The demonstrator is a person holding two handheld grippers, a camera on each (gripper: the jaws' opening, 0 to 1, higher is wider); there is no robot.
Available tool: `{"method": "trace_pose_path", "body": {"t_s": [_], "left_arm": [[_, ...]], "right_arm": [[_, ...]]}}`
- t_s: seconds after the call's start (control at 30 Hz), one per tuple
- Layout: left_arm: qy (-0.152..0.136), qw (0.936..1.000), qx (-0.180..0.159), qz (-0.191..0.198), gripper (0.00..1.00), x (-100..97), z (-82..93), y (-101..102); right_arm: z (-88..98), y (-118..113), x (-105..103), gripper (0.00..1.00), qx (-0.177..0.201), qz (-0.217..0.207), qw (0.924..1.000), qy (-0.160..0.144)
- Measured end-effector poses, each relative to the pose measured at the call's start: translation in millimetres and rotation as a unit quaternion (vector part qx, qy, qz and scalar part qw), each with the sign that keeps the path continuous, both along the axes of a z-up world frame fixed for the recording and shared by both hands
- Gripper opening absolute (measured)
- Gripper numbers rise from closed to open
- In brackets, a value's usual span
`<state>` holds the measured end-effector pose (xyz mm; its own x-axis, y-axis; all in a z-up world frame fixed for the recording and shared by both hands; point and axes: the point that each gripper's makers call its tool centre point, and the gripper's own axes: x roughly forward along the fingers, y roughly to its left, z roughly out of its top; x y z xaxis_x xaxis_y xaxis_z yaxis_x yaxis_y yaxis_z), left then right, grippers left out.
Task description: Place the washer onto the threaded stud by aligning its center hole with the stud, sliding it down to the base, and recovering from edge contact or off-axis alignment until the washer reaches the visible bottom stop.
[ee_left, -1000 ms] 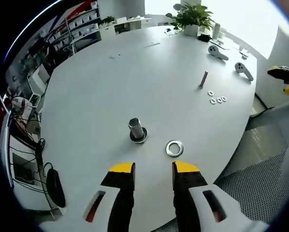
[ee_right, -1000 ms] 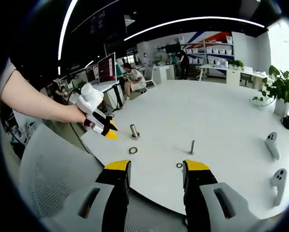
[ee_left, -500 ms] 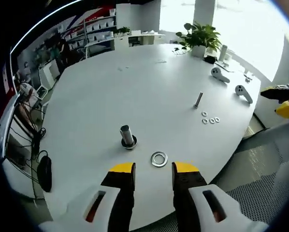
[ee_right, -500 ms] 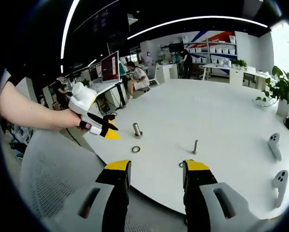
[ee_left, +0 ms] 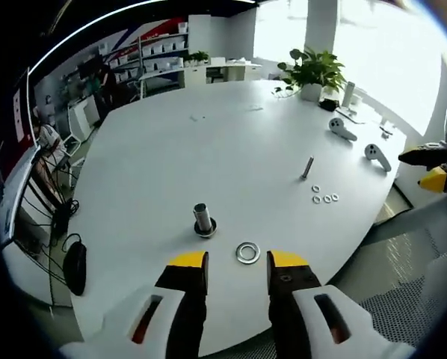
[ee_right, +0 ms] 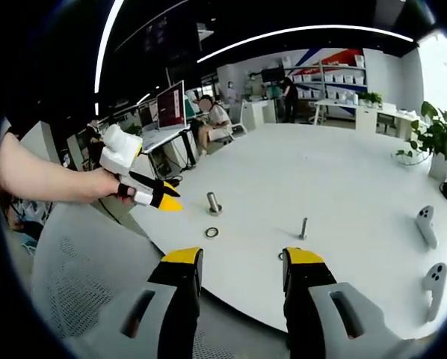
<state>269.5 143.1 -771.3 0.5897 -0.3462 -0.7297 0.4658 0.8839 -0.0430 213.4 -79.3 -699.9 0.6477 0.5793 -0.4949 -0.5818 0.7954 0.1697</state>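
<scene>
A: On the tabletop (ee_left: 208, 149), near its front edge, the washer (ee_left: 247, 253) lies flat, just right of the stud (ee_left: 202, 218). Not touching it.

B: Stud upright?

A: Yes, axis vertical, standing in a dark base. Washer flat, hole facing up.

B: Which gripper's closer?

A: Left gripper (ee_left: 237, 263), clearly. Washer sits just ahead of its fingers, roughly on the centreline, a touch toward the right finger. Right gripper (ee_right: 238, 260) hangs back off the tabletop edge; in the right gripper view the washer (ee_right: 211, 232) and stud (ee_right: 212, 203) are well ahead and left of centre.

B: Finger state?

A: Both pairs spread apart, nothing between them. Left gripper also appears in the right gripper view (ee_right: 164, 199), held over the edge near the stud.

B: Anything else around?

A: A thin bolt (ee_left: 307, 167) with three small washers (ee_left: 326, 198) beside it, further right, well apart from the stud. Two controllers (ee_left: 358, 142) and a plant (ee_left: 309, 71) at the far side.

B: Next move?

A: My guess: left goes forward and down, pinches the washer's rim, then carries it left over the stud top.
</scene>
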Motion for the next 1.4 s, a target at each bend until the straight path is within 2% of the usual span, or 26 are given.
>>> {"method": "trace_pose_path", "body": {"t_s": [0.1, 0.17, 0.5, 0.63, 0.7, 0.97, 1.13, 1.23, 1.4], "left_arm": [[0.0, 1.0, -0.001, 0.002, 0.29, -3.1, -5.7, 1.5], [0.014, 0.9999, -0.006, 0.006, 0.29, -6.4, -12.9, 1.8], [0.014, 0.9998, 0.006, -0.012, 0.29, -4.4, -13.9, -1.8], [0.024, 0.9996, 0.002, -0.013, 0.29, -4.0, -18.6, -5.0], [0.033, 0.9989, 0.015, -0.029, 0.29, -7.1, -22.0, -7.5], [0.058, 0.9967, 0.034, -0.046, 0.3, 6.9, -38.2, -12.2], [0.083, 0.9932, 0.045, -0.068, 0.29, 9.2, -51.7, -24.7], [0.114, 0.9887, 0.045, -0.086, 0.29, 6.1, -65.3, -34.4], [0.14, 0.9811, 0.083, -0.105, 0.28, 8.3, -87.5, -36.2]], "right_arm": [[0.6, 0.4, -0.1, 0.45, 0.001, 0.001, 1.0, -0.001], [-1.0, 0.8, -0.9, 0.45, -0.003, 0.003, 1.0, 0.002], [-0.2, -0.8, -0.3, 0.45, 0.001, -0.004, 1.0, 0.003], [2.5, -1.1, 0.9, 0.45, 0.004, -0.006, 1.0, -0.003], [0.8, -1.6, 0.5, 0.45, 0.001, -0.006, 1.0, 0.001], [1.0, -4.4, 3.1, 0.45, 0.003, -0.014, 0.9999, -0.001], [1.5, -5.4, 3.7, 0.45, 0.003, -0.018, 0.9998, -0.002], [2.3, -6.5, 4.5, 0.45, 0.004, -0.022, 0.9997, -0.004], [0.6, -9.3, 5.6, 0.45, 0.002, -0.029, 0.9996, -0.001]]}}
